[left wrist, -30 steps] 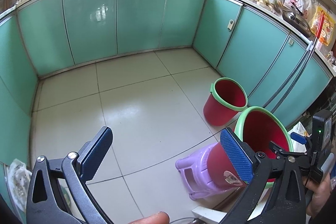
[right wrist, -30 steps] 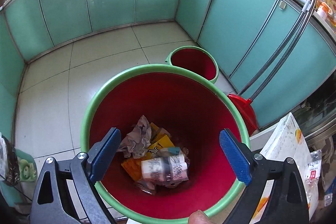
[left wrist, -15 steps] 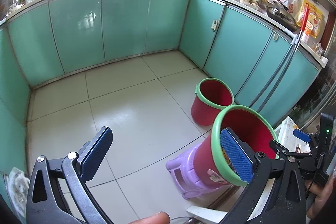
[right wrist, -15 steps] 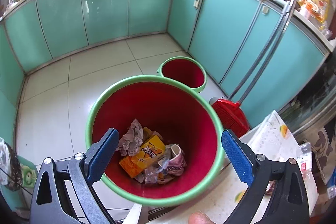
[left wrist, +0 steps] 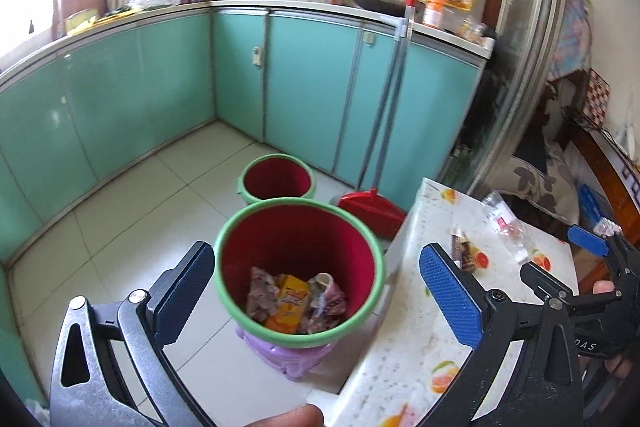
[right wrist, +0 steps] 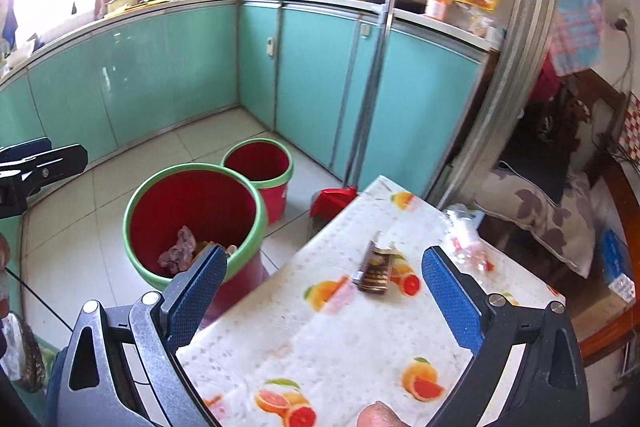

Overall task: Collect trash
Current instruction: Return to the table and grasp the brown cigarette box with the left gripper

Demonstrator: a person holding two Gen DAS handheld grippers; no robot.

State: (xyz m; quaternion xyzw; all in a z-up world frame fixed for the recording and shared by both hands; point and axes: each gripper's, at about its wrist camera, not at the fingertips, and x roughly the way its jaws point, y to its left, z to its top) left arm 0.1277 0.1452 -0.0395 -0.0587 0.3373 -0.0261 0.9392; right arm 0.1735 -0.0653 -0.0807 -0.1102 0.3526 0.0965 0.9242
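Trash (left wrist: 294,301) lies in the green-rimmed red bucket (left wrist: 300,263) between the spread, empty left tongs (left wrist: 316,293). Right tongs (right wrist: 324,291), also spread, now hang over the fruit-print surface (right wrist: 320,347), no longer above the bucket; a brown wrapper (right wrist: 376,273) lies at twelve o'clock. Only the left view shows the purple stool (left wrist: 288,355) under the bucket.

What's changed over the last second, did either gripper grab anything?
No grab. The right gripper swung off the big red bin and now points over the fruit-print table toward the brown wrapper. The left gripper turned to face into the bin. Both remain open and empty; the trash in the bin is unchanged.
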